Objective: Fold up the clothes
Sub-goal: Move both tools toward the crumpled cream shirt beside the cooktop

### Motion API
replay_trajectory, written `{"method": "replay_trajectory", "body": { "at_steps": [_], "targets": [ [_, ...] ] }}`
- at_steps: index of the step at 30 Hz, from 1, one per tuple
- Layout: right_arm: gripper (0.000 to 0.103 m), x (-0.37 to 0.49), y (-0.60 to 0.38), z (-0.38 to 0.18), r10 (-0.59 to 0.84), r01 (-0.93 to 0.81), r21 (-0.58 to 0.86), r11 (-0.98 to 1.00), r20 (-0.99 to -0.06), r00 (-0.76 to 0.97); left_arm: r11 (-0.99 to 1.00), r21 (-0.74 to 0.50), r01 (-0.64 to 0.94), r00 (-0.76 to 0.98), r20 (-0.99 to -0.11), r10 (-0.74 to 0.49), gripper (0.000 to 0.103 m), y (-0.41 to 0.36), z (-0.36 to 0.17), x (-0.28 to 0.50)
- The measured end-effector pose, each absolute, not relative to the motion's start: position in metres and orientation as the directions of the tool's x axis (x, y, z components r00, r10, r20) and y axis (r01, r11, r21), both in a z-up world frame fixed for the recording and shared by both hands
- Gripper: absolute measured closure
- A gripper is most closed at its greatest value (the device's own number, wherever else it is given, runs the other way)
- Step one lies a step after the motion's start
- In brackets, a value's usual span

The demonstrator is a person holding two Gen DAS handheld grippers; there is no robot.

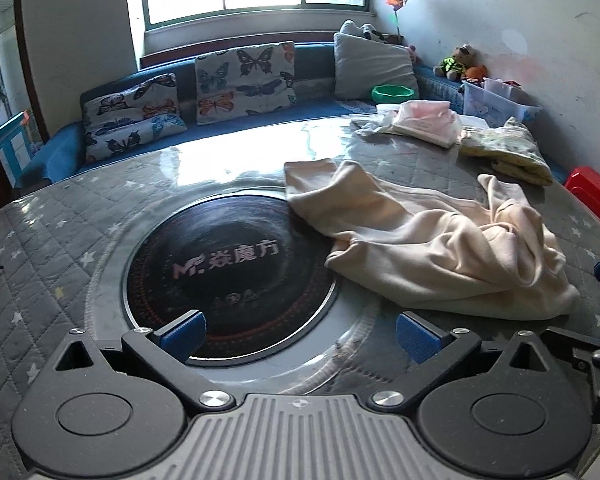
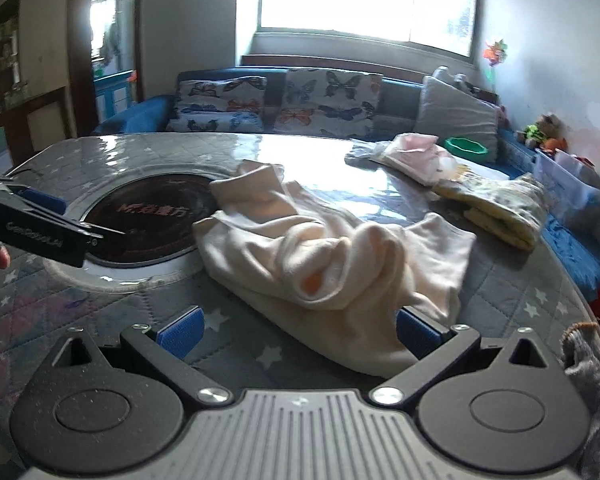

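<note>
A crumpled cream garment [image 1: 428, 236] lies on the quilted grey table, partly over the black round hotplate [image 1: 228, 268]. It also shows in the right wrist view [image 2: 320, 256]. My left gripper [image 1: 300, 334] is open and empty, low over the table to the left of the garment. My right gripper [image 2: 298, 332] is open, right at the garment's near edge, with cloth lying between its blue pads [image 2: 414, 336]. The left gripper also shows from the side in the right wrist view [image 2: 40, 220].
Folded pink [image 1: 424, 120] and yellow floral clothes [image 1: 508, 152] lie at the table's far right. A blue sofa with butterfly cushions [image 1: 244, 80] runs behind the table. A green bowl [image 1: 394, 94], a clear bin [image 1: 496, 102] and a red stool [image 1: 594, 196] stand at right.
</note>
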State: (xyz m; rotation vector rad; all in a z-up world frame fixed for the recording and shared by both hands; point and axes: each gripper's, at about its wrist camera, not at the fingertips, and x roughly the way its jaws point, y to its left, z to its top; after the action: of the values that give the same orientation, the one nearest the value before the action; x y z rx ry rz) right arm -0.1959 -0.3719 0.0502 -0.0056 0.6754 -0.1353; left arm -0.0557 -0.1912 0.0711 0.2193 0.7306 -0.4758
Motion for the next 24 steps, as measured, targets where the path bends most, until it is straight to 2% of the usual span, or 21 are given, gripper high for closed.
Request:
{"method": "replay_trajectory", "body": {
  "at_steps": [19,24],
  "targets": [
    [0.014,-0.185,-0.412,0.044,-0.176,0.223,-0.006,0.975,-0.632,0.755,0.816,-0.004,0.579,0.579,-0.703,-0.414,0.0,-0.249,0.077,-0.046],
    [0.019,-0.183,-0.42,0.047,-0.184,0.238,0.003,0.971,-0.623,0.76,0.798,-0.021,0.602,0.563,-0.697,-0.443,0.007,-0.263,0.081,-0.04]
  ]
}}
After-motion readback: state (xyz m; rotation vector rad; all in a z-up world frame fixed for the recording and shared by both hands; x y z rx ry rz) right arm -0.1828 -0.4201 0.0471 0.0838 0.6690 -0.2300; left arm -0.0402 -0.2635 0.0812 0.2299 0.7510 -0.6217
